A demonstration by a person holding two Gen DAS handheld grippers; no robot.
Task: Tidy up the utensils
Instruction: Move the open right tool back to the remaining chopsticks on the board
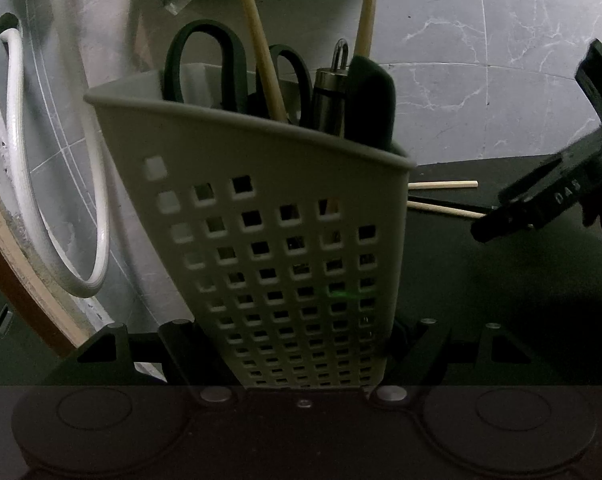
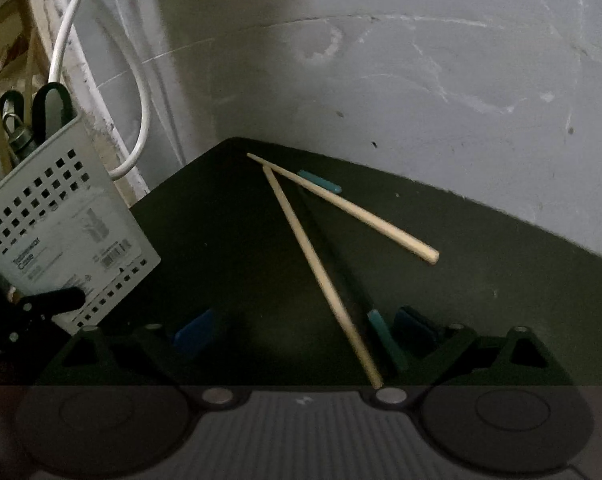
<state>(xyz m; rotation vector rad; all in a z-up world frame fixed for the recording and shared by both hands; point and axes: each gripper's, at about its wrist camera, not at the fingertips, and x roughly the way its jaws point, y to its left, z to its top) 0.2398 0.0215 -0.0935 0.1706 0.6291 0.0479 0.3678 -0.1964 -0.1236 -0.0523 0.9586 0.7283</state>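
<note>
The left gripper clamped the perforated caddy between its fingers. The right gripper stood open, empty; two chopsticks lay ahead, one running between its fingers.

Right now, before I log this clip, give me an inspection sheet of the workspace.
Surface: dark tabletop, dimly lit.
Job's things: perforated utensil caddy holding scissors, two chopsticks and other tools; two loose chopsticks crossed near their far tips on the table, beside teal pieces.
Clutter: nothing seen.
Grippers: left tongs clamped on the caddy's base; right tongs open over the nearer chopstick.
Cables: white cable looping behind the caddy.
Surroundings: grey marbled floor.
</note>
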